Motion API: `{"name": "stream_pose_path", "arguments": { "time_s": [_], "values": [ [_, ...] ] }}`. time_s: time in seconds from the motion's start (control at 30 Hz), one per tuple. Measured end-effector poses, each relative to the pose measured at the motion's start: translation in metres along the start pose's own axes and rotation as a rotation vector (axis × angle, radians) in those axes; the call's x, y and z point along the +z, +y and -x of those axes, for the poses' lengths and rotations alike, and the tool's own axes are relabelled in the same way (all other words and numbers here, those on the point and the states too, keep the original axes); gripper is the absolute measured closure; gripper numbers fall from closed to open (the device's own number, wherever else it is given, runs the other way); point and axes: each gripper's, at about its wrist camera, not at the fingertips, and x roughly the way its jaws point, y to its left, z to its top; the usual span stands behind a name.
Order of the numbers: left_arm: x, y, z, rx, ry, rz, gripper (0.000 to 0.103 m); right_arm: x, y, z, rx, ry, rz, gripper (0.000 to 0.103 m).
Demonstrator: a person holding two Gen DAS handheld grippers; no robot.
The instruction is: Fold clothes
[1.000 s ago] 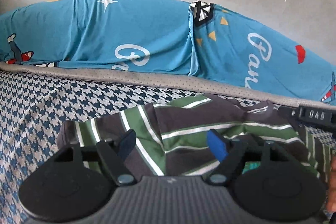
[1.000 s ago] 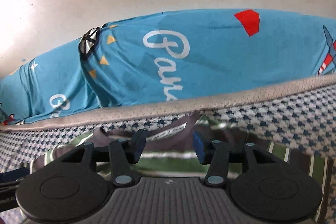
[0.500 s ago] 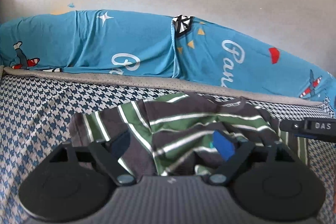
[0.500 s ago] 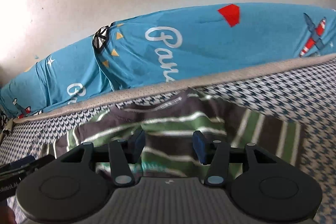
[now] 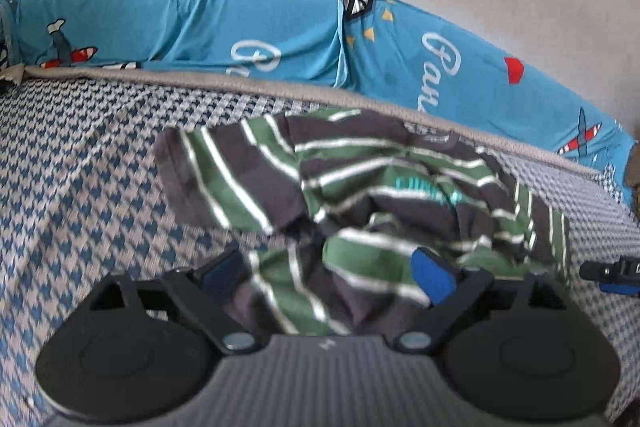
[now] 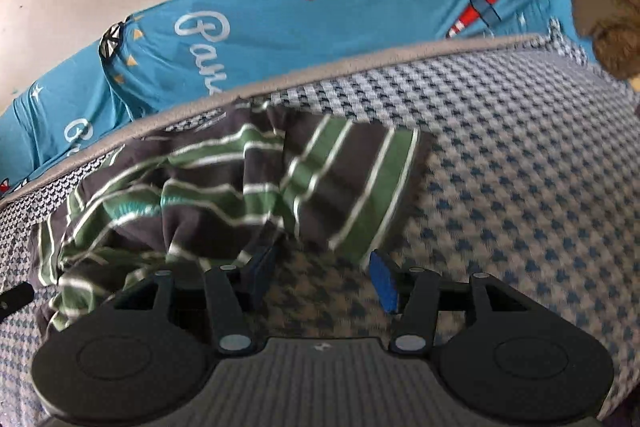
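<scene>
A: Where's the striped T-shirt [image 5: 360,195]?
B: Crumpled on the bed [image 5: 80,195], twelve o'clock of both grippers. Left gripper [image 5: 334,269] jaws have just been opening, cloth between them but unpinched; right gripper [image 6: 320,273] parted, empty.
A: Next?
B: Probably spreading it flat.

Soft striped cloth shirt [image 5: 360,187]; matt

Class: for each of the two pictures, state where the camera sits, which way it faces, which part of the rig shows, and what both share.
Left wrist: on the left gripper, facing down over the crumpled green-and-grey striped shirt; wide-open fingers show.
Right wrist: on the right gripper, facing the shirt's sleeve; open fingers over the houndstooth mattress.
Shared: shirt, mattress, blue printed sheet, wall.
</scene>
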Motion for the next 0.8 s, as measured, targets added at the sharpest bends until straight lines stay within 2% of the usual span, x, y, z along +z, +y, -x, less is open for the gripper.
{"name": "stream_pose_path", "arguments": {
  "time_s": [0.17, 0.5, 0.8],
  "values": [
    [-0.027, 0.007, 0.002, 0.013, 0.048, 0.009, 0.011, -0.017, 0.011, 0.0, 0.003, 0.041, 0.033, 0.051],
    [-0.068, 0.026, 0.022, 0.051, 0.071, 0.031, 0.009, -0.041, 0.031, -0.006, 0.003, 0.115, 0.087, 0.051],
    [-0.078, 0.037, 0.031, 0.085, 0.071, 0.044, 0.008, -0.053, 0.021, -0.004, -0.003, 0.117, 0.042, 0.051]
  ]
}}
